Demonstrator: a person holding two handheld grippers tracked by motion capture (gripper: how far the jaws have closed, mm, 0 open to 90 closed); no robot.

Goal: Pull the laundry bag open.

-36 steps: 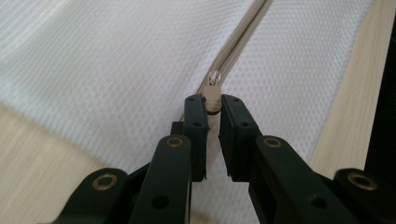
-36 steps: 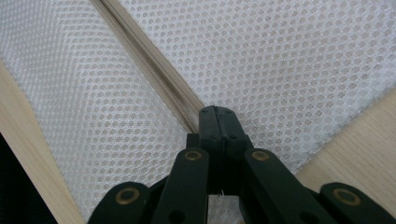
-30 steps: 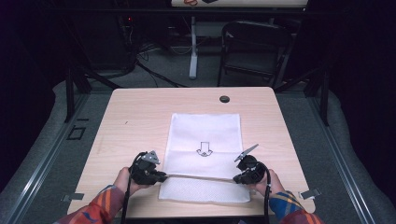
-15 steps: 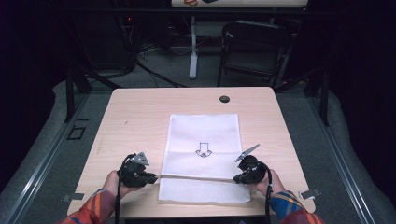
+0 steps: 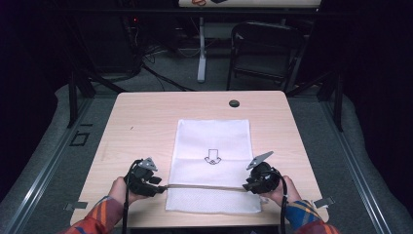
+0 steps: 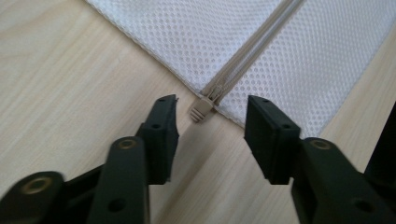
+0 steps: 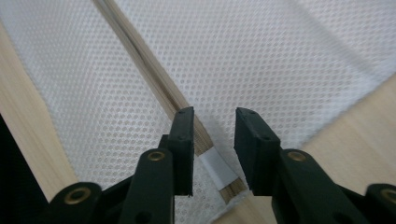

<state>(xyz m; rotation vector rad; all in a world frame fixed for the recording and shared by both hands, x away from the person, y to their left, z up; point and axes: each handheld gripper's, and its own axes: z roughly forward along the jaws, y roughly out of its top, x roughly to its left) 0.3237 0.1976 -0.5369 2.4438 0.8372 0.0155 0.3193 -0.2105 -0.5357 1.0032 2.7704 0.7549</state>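
A white mesh bag with a black arrow print lies flat in the middle of the table. A beige zipper crosses it near the front edge. My left gripper sits at the bag's left edge. Its jaws have just been opening, and the zipper pull tab lies loose between them in the left gripper view. My right gripper is at the zipper's right end. Its jaws have also just been opening, and they straddle the white-taped zipper end in the right gripper view without pressing it.
A small dark round grommet sits near the table's far edge. A folding chair and a stand leg with cables are on the floor beyond the table. A person's hands in plaid sleeves come in from the bottom.
The left gripper slid a little to the left, off the bag's edge. Both grippers' jaws have parted from the zipper. The right hand stayed in place.
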